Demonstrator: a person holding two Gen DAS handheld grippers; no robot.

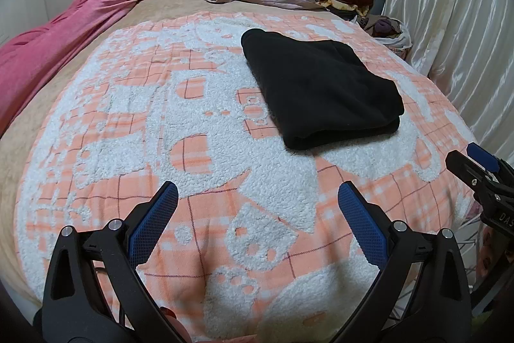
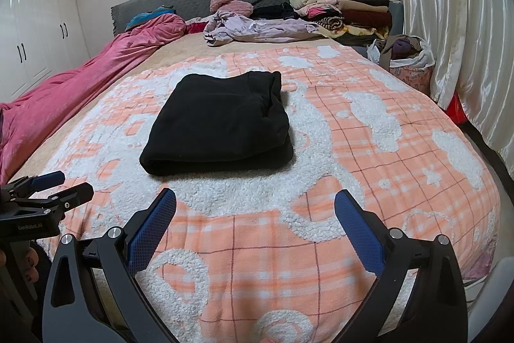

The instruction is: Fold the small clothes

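Folded black garment (image 2: pixel 218 124) flat on orange-and-white blanket (image 2: pixel 369 150) at frame centre, left hand-held gripper (image 1: pixel 257 198) and right hand-held gripper (image 2: pixel 255 203) both spread open, empty, below it.

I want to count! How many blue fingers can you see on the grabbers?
4. Two blue fingers belong to the left gripper, spread wide apart. Two more are on the right gripper, also spread apart. Both grippers are above the orange and white blanket.

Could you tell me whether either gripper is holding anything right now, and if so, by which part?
Nothing is held: the left gripper and right gripper are open and empty, short of the folded black garment.
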